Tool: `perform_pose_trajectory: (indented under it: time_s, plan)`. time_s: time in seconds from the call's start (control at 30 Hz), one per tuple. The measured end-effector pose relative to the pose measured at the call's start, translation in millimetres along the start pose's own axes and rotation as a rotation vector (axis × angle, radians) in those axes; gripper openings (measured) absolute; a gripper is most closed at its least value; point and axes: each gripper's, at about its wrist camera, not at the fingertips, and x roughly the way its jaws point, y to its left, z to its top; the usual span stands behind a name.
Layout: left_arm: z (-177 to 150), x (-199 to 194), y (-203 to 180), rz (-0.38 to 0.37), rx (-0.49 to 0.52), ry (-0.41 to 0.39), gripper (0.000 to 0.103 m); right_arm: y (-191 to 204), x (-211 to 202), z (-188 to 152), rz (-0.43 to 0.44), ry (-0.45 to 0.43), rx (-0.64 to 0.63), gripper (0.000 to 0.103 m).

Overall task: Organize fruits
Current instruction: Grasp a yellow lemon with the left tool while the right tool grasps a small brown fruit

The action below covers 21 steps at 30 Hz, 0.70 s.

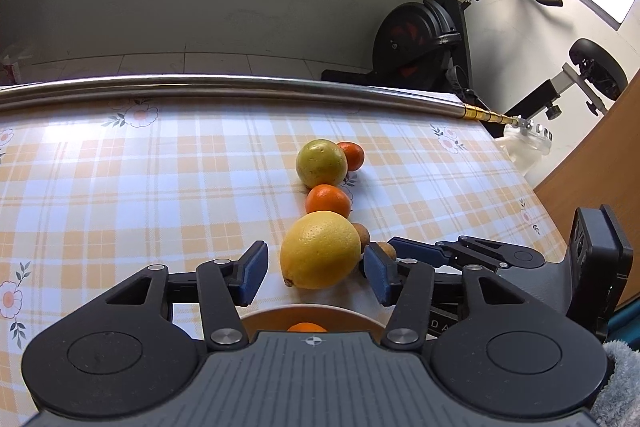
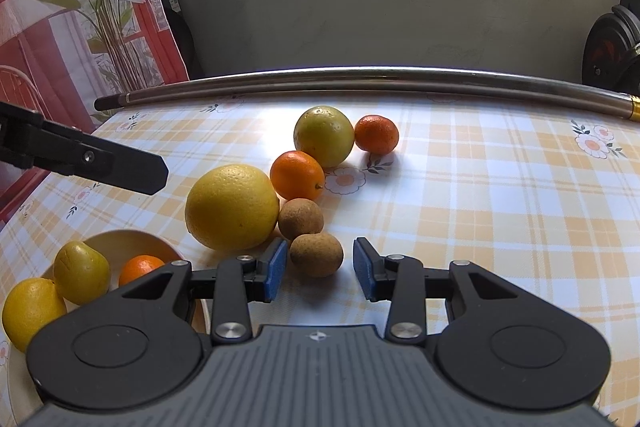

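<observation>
Our right gripper [image 2: 319, 273] has its fingers apart around a brown fruit [image 2: 316, 254], just beside the big yellow citrus [image 2: 232, 207]; our left gripper [image 1: 316, 273] stands spread around that citrus, untouched. Behind it sit two oranges and a greenish fruit [image 2: 324, 136]; the bowl [image 2: 120, 243] lies left of it
</observation>
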Motion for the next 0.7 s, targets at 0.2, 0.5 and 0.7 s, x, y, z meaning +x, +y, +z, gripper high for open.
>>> perform_pose_trajectory:
  time_s: [0.2,0.5,0.7]
  plan:
    - [3,13,-6,-0.004,0.028,0.019,0.056,-2,-4,-2,0.000,-0.008,0.015,0.032]
    - [8,35,-13,0.006,0.067,0.035,0.057,-10,-29,-11,-0.005,-0.047,0.099,0.032]
    - [11,51,-8,0.014,0.045,0.060,0.061,-15,-41,-13,-0.014,-0.067,0.139,0.032]
